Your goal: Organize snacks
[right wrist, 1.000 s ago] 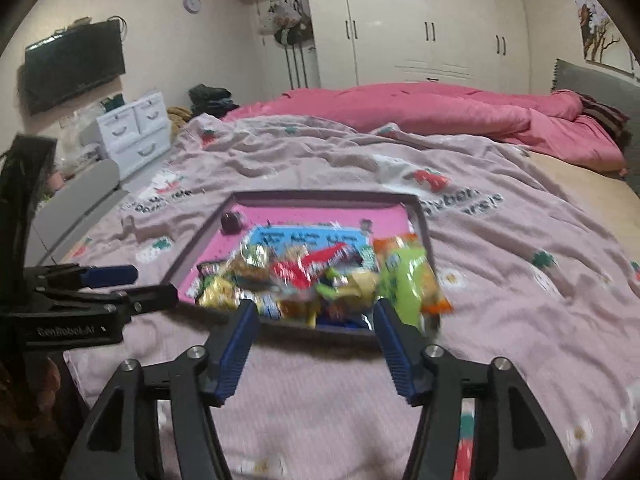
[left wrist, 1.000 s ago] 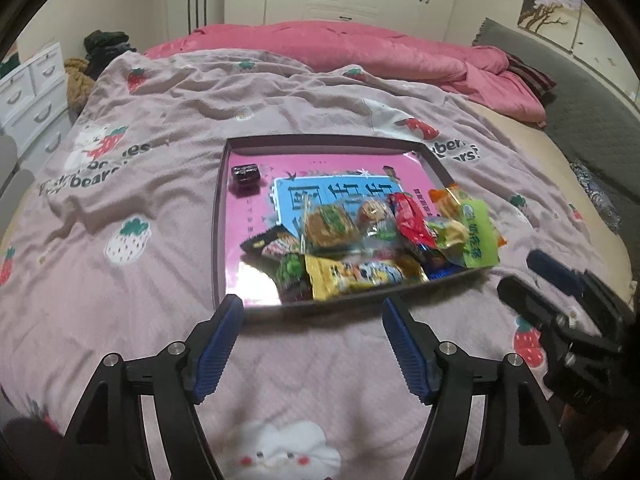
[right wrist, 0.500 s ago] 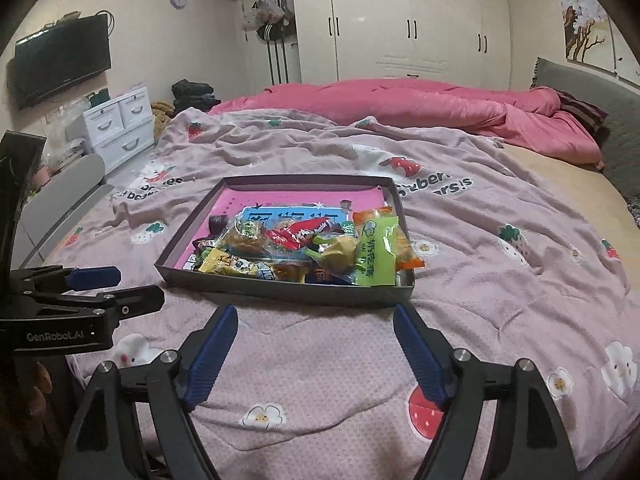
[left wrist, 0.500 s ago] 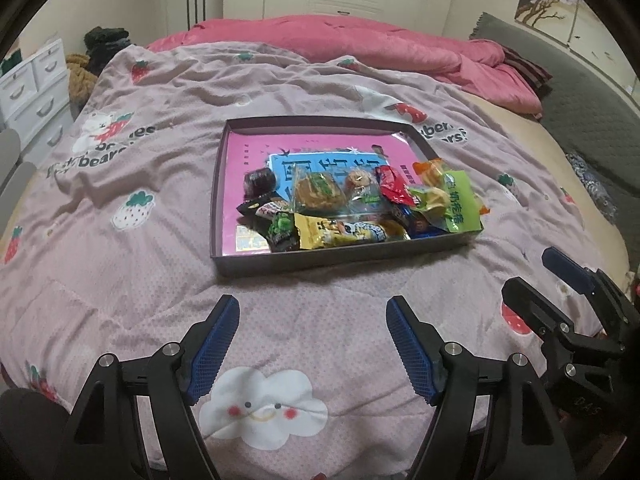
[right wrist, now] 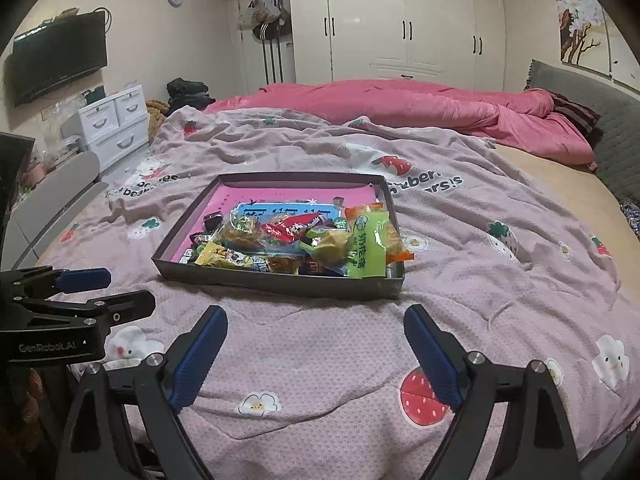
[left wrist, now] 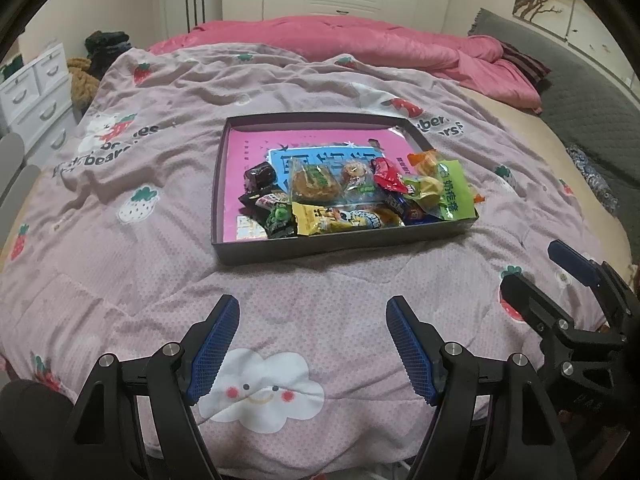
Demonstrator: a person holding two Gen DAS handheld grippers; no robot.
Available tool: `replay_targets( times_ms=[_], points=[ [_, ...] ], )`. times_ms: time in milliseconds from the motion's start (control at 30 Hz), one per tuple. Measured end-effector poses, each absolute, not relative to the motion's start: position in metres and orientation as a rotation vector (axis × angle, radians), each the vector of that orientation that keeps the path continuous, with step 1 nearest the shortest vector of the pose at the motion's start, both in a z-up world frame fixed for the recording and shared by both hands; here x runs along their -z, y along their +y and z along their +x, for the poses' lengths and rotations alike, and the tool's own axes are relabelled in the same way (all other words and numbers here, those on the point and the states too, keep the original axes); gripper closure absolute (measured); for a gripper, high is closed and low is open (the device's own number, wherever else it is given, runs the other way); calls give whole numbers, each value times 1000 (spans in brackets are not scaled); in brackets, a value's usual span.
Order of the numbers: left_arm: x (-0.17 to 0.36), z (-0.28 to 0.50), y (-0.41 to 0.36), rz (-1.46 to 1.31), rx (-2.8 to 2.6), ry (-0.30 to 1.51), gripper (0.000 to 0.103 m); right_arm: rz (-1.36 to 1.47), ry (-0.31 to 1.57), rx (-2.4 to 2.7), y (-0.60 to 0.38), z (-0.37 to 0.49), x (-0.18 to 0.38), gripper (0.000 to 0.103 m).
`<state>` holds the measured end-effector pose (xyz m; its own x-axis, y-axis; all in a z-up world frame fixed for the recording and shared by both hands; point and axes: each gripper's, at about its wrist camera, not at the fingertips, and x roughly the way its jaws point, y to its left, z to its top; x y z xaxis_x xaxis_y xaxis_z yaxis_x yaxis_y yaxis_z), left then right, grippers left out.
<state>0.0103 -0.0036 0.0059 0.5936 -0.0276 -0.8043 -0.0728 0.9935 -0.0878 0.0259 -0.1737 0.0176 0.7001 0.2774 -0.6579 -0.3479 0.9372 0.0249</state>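
Observation:
A shallow dark box [left wrist: 340, 248] with a pink lining lies on the bed; it also shows in the right wrist view [right wrist: 280, 282]. Several wrapped snacks are heaped in its near right part, among them a green packet [left wrist: 452, 190] [right wrist: 366, 240], a yellow packet [left wrist: 340, 218] and a dark candy [left wrist: 260, 176]. My left gripper [left wrist: 312, 344] is open and empty, held over the quilt short of the box. My right gripper [right wrist: 316, 354] is open and empty, also short of the box. Each gripper shows at the edge of the other's view.
The bed has a pink quilt [left wrist: 120, 240] with strawberry and cloud prints, and a rumpled red duvet [right wrist: 400, 108] at the far side. White drawers [right wrist: 116, 124] and a wall TV [right wrist: 56, 56] stand at the left. A grey headboard [left wrist: 592, 92] is at the right.
Both grippers have drawn back from the box toward the near edge of the bed, so the box looks farther away. Both stay open and empty. The snacks have not moved.

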Motion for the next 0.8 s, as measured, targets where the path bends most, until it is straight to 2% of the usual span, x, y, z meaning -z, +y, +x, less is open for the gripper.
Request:
replay_targets(
  times_ms=[800],
  points=[
    [-7, 8, -1, -107, -56, 935, 26, -113, 722, -344, -175, 26, -14, 7]
  ],
)
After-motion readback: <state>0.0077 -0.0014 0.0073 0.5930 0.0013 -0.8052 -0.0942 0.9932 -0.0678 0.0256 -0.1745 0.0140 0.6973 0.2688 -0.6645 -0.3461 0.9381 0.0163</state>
